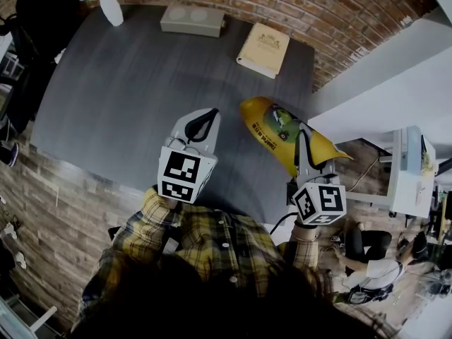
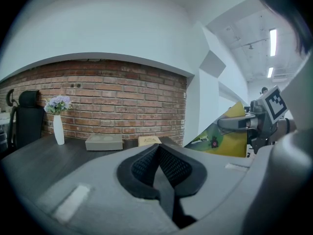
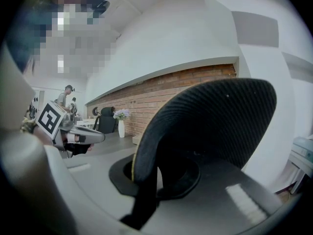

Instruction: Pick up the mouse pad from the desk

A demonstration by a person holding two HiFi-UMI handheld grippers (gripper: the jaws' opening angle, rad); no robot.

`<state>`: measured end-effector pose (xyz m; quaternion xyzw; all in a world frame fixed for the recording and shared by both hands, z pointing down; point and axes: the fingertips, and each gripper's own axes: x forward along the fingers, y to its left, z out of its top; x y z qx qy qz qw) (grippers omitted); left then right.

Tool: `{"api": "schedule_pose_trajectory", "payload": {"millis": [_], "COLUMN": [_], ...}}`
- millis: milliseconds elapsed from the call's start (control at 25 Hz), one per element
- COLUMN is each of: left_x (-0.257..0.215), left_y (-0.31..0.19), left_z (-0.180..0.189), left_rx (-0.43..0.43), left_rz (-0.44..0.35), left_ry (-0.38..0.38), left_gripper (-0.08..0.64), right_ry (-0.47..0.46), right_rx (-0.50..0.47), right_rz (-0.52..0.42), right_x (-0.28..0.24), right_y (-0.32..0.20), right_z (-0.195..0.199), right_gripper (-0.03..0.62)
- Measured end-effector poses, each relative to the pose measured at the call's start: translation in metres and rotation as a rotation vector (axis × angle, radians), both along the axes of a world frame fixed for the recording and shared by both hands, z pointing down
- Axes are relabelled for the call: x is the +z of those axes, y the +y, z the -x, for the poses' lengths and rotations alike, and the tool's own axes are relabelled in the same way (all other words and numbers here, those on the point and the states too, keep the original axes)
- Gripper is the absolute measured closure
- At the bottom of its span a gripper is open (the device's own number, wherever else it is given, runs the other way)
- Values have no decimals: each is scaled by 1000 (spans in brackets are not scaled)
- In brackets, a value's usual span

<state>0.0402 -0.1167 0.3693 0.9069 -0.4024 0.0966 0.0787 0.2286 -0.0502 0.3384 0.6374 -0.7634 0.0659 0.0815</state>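
The mouse pad [image 1: 277,134], yellow and printed on top, is off the dark desk [image 1: 120,97] and hangs over its right front corner. My right gripper [image 1: 304,141] is shut on its near edge. In the right gripper view the pad's black textured underside [image 3: 215,126] stands upright between the jaws of the right gripper [image 3: 155,176] and fills most of the picture. My left gripper [image 1: 204,116] hovers over the desk's front part, shut with nothing between its pads [image 2: 168,166]. From the left gripper view the pad [image 2: 230,137] shows at the right, held by the other gripper.
At the desk's far edge stand a white vase with flowers [image 1: 111,7], a flat grey box [image 1: 192,20] and a tan book [image 1: 263,49]. A black chair [image 1: 39,27] is at the far left. A brick wall [image 2: 122,97] runs behind the desk.
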Motion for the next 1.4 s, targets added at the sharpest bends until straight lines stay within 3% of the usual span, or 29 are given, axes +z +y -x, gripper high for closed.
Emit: {"api": "schedule_pose_trajectory", "payload": {"millis": [1400], "left_x": [8], "left_y": [-5], "left_z": [4], "left_rx": [-2], "left_rz": [16], "left_ry": [-9], "left_gripper": [560], "right_ry": [-1], "right_rx": [-3], "right_rz": [19], "right_x": [6], "right_y": [-2], "right_z": [3], "right_gripper": [578]}}
